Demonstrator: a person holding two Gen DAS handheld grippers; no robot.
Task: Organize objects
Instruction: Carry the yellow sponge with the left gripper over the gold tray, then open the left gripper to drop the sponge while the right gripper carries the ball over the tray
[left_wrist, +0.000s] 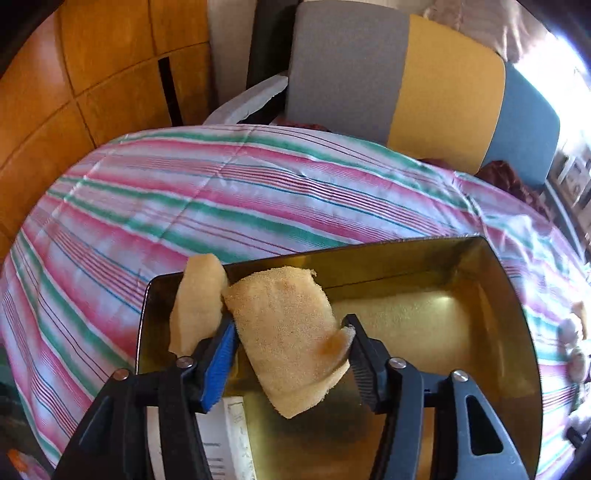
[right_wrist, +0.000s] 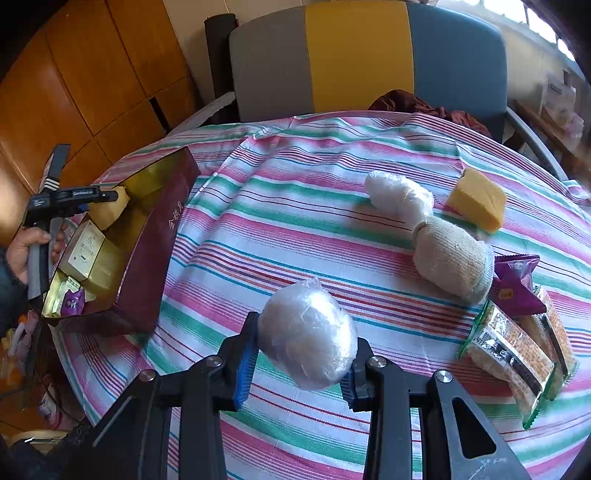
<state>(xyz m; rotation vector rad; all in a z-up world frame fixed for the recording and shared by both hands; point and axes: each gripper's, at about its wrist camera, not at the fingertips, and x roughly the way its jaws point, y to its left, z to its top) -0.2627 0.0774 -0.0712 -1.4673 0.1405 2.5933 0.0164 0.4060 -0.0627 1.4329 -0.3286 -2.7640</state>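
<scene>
The left tool (left_wrist: 291, 354), jaws spread loosely around the tan sponge (left_wrist: 284, 332) over the gold-lined box (left_wrist: 509, 332), should let it drop flat (not draped on the rim), while the right tool (right_wrist: 301, 363) grips a plastic-wrapped ball (right_wrist: 308, 336) above the worktop (right_wrist: 295, 206).

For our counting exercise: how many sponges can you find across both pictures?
2. One tan sponge sits between the left gripper's fingers over the gold-lined box; one yellow sponge lies on the striped tablecloth. Others may be hidden in the box.
</scene>
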